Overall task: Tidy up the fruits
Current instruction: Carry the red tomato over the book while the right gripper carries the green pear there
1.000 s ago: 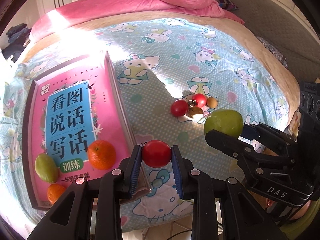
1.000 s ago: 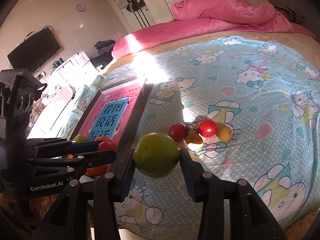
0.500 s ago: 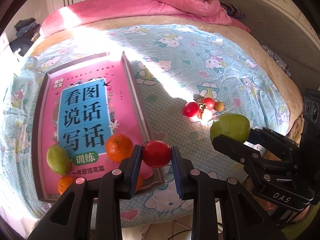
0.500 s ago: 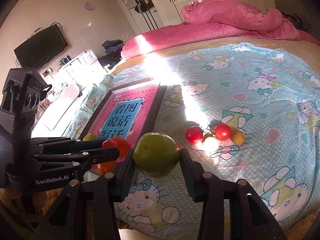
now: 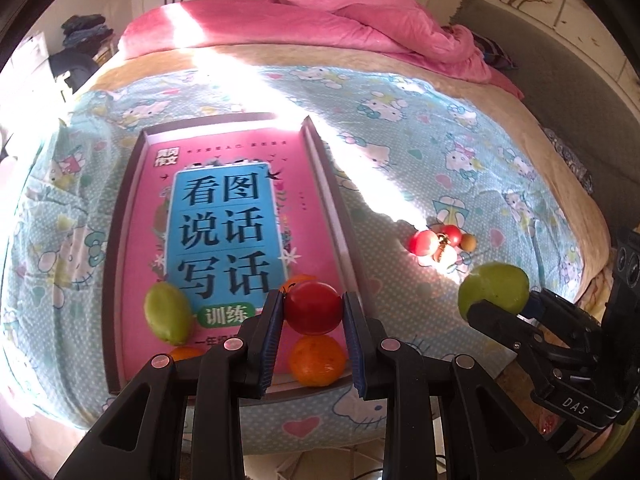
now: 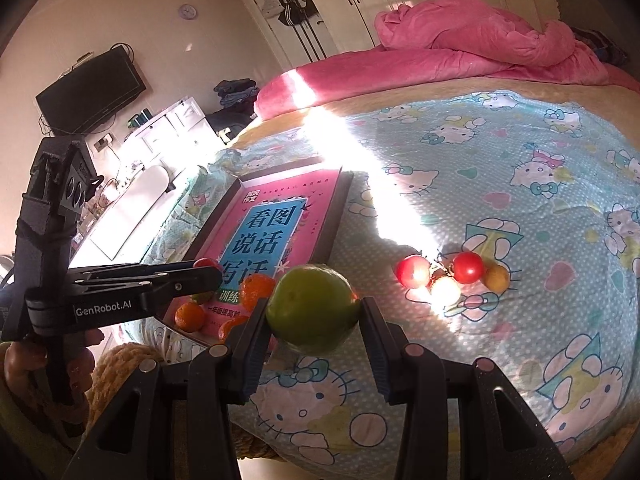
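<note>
My left gripper [image 5: 313, 309] is shut on a red tomato [image 5: 313, 307], held above the near end of a dark tray [image 5: 116, 248] lined with a pink book. On the book lie a green fruit [image 5: 168, 313] and oranges [image 5: 317, 359]. My right gripper [image 6: 314, 312] is shut on a round green fruit [image 6: 313, 307], held over the bed to the right of the tray; the same fruit [image 5: 494, 292] shows in the left wrist view. A small cluster of red tomatoes [image 6: 467, 267] and yellowish fruits [image 6: 496, 278] rests on the blue sheet.
The bed carries a blue cartoon-print sheet [image 6: 520, 184] and a bunched pink duvet [image 6: 480, 44] at the far end. A bright strip of sunlight crosses the sheet. A wall television [image 6: 90, 88] and white furniture stand to the left. A hand [image 6: 80, 364] holds the left gripper's handle.
The left gripper has carried the tomato leftwards from the tray's right rim to above the oranges on the book. The right gripper with its green fruit has shifted only slightly.
</note>
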Available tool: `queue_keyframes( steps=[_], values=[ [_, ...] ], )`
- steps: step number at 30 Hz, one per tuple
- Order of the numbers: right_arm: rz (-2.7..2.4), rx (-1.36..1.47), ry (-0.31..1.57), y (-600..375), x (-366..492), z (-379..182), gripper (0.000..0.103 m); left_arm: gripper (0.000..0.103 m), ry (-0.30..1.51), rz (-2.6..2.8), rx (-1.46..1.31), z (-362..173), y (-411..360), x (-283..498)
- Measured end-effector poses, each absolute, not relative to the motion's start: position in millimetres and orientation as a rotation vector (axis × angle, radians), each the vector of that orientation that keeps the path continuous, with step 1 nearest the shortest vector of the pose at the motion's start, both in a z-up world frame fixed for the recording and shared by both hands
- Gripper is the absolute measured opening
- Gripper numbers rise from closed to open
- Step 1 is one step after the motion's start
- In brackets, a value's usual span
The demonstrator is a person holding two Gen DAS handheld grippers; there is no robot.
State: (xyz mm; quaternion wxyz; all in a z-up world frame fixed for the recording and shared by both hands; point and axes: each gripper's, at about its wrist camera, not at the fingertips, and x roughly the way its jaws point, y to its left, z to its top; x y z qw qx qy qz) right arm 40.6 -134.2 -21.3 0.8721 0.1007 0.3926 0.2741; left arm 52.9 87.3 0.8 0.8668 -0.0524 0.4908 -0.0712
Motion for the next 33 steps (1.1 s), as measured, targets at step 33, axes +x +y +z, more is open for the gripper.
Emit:
queue_keyframes(
  steps=[33],
  values=[
    [0.608, 0.06, 0.856, -57, 49, -33, 0.045, 0.031, 1.097, -0.118, -0.155, -48, 129, 60]
  ],
)
